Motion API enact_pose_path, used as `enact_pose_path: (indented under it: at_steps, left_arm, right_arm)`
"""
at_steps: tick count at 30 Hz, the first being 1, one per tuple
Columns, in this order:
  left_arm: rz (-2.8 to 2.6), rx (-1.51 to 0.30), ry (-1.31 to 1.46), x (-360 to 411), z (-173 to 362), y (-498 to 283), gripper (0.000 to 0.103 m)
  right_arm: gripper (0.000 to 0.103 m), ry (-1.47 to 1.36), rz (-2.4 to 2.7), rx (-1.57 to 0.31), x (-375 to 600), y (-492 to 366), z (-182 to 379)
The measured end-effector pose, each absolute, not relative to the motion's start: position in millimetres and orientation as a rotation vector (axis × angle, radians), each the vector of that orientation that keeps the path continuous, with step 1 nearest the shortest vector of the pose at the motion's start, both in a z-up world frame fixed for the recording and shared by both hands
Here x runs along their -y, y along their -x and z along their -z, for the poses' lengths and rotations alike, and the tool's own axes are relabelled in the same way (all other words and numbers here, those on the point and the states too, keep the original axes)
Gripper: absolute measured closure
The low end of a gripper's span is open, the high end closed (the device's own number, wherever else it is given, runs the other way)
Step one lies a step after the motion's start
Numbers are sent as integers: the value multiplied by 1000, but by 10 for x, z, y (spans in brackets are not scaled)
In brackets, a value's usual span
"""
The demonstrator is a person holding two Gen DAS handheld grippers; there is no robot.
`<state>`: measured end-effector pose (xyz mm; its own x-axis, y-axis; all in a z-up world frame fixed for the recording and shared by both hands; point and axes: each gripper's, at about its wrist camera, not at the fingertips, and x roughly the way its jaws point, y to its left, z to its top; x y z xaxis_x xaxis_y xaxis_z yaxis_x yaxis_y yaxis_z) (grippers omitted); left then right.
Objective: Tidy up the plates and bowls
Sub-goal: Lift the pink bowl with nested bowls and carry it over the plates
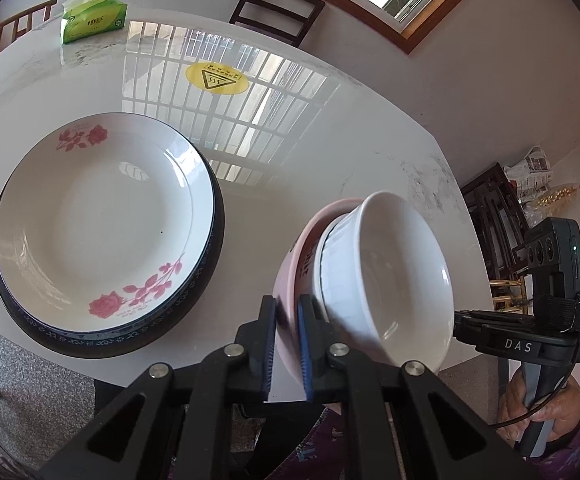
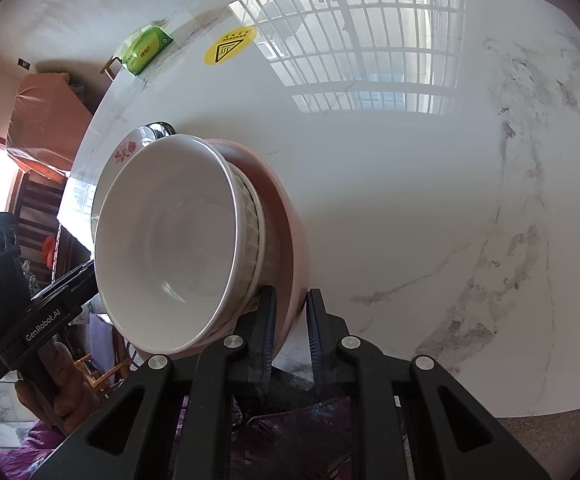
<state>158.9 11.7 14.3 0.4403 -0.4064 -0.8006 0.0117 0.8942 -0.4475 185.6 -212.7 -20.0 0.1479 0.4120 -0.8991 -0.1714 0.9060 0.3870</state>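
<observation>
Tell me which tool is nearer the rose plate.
Left. The left tool grips the pink bowl on the side facing the rose plate; the right tool grips that bowl's far side, the bowls lying between it and the plate.

bowls nested at the near edge, plates stacked to their left

one bowl (image 1: 401, 276) sits inside another bowl (image 1: 290, 280) on the table (image 1: 329, 152); left of them a plate (image 1: 102, 220) lies on a second plate (image 1: 194, 308). a sticker (image 1: 216, 78) lies behind them, a tissue pack (image 1: 94, 20) farther back left.
</observation>
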Motion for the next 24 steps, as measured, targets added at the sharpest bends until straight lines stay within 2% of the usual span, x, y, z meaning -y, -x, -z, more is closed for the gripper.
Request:
enact_pose_path:
  at_steps: [24]
  left_arm:
    - [270,-1090,386,-85,-159,-1631,94]
  right_arm:
    - [87,-271,-431,-1336,2296,-1815,176]
